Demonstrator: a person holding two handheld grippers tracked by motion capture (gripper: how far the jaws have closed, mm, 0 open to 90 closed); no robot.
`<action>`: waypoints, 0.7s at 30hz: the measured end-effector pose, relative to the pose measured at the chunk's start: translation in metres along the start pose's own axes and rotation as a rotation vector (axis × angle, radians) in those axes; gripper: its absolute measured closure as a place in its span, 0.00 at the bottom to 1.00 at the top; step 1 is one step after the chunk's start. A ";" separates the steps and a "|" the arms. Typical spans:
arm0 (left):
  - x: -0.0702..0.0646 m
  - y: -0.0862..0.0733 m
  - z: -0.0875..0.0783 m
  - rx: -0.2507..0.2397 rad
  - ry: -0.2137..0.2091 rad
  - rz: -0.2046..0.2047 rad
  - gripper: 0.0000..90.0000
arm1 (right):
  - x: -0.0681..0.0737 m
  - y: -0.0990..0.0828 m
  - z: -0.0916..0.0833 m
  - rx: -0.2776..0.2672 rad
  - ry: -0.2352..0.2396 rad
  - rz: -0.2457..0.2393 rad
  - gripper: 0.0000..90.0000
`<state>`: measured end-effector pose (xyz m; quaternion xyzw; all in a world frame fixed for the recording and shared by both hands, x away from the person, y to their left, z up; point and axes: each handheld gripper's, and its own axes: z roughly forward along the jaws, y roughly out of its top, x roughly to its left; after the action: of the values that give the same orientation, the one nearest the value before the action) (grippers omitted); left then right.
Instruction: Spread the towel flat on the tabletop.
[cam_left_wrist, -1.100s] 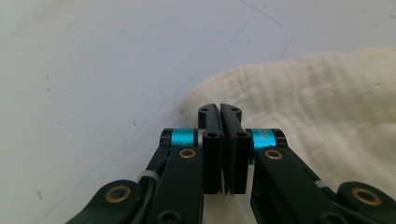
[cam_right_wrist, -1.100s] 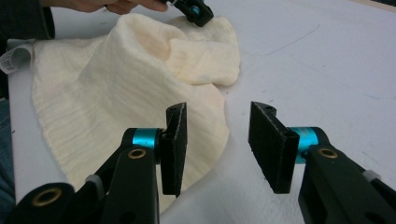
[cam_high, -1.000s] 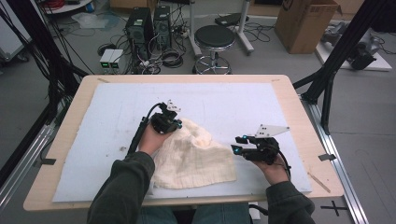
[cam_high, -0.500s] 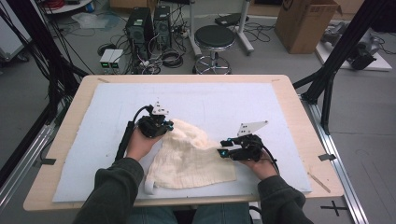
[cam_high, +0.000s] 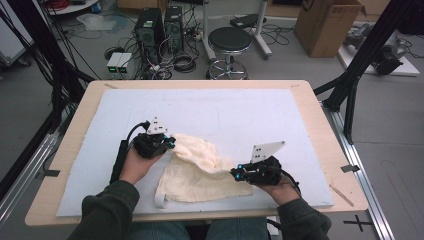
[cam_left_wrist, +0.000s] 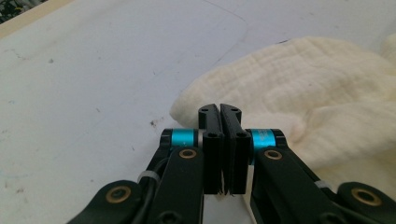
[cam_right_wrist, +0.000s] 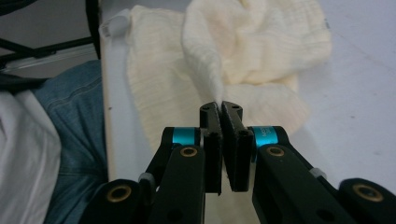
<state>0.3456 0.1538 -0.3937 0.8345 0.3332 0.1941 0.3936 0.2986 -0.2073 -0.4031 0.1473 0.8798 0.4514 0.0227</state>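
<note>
A cream, crinkled cloth lies rumpled on the white mat, near the person's edge of the table. My left gripper is at the cloth's upper left edge. In the left gripper view its jaws are pressed together with the cloth just behind and under them, and threads show between the pads. My right gripper is at the cloth's right side. Its jaws have just been closing, and in the right gripper view they pinch a raised peak of the cloth.
The mat covers most of the wooden table. On the floor beyond the table are a stool, computer towers and a cardboard box. Black frame posts stand on both sides. The person's jeans are at the near edge.
The left gripper moved left and nearer the person, dragging the cloth's edge with it. The right gripper moved left to the cloth and its jaws closed on a corner, so a ridge runs between the grippers.
</note>
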 end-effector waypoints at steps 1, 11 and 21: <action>-0.001 -0.002 -0.002 0.001 -0.001 -0.001 0.97 | 0.004 0.000 0.000 0.003 0.010 -0.003 0.97; -0.010 -0.039 -0.023 -0.011 -0.021 -0.046 0.97 | 0.030 -0.004 0.010 0.059 0.063 -0.014 0.87; -0.010 -0.054 -0.028 -0.027 -0.020 -0.052 0.97 | 0.004 0.042 0.005 -0.013 0.010 -0.037 0.74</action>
<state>0.3005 0.1872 -0.4191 0.8221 0.3481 0.1802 0.4130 0.3058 -0.1796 -0.3721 0.1287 0.8794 0.4575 0.0277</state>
